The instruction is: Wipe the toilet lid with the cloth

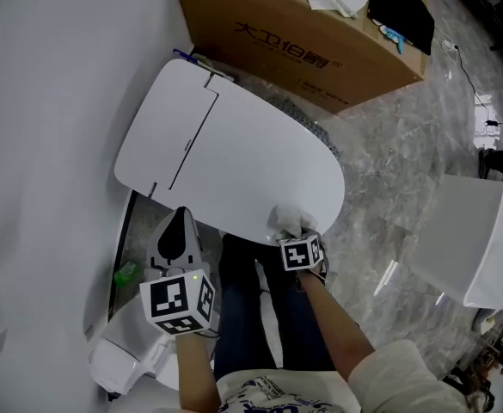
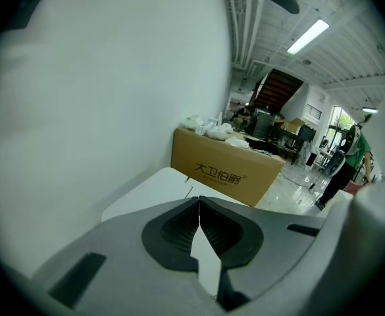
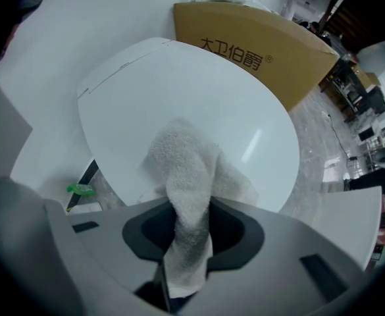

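R gripper (image 3: 191, 209) clamps cloth (image 3: 179, 157) on toilet lid (image 1: 234, 144); L gripper (image 2: 199, 200) closed, empty; cardboard box (image 1: 320, 54) behind.

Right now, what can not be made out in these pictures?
Toilet bowl: hidden below the toilet lid, head view.
Lid surface under the cloth: covered by it, right gripper view.
Green thing near the wall: too small to name.
Cardboard box contents: partly cut off by the top edge, head view.

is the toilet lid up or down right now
Down: the toilet lid lies flat, top face up, and the cloth in the right gripper rests on its near edge.
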### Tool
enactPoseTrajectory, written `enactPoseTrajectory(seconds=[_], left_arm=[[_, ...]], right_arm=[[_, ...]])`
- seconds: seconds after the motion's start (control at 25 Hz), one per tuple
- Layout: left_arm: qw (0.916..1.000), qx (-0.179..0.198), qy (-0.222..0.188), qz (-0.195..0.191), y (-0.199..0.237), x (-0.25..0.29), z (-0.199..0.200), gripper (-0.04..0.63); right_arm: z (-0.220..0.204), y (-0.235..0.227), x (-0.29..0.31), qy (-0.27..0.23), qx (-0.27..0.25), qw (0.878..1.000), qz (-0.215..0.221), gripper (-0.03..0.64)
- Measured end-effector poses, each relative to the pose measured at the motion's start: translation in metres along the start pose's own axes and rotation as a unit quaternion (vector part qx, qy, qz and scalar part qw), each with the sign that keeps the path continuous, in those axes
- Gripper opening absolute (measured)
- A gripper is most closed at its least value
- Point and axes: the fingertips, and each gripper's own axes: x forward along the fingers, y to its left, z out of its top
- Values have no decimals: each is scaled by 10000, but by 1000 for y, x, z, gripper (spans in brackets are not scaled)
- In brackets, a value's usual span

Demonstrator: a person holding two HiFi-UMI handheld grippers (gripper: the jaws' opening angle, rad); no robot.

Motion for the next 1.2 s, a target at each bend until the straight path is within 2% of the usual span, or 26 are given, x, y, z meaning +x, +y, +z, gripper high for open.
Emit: enactPoseTrajectory(seconds=[0.4,0.8,1.08,1.2], left_arm=[[9998,169,55,-128,-24,12,8,9],[9993,277,95,-221,-38,22,12,9],[9992,300,102,-250,-42,24,14,9],[9993,296,74,-220,-42,22,16,9]], right_arm=[[-18,-42,0,89,500,9987,-24,103],[-30,-72,3,178,774,9968,12,103],[-32,-77,3,211,849,9962,-6,103],[-32,-77,4,230,889,9957,147,103]])
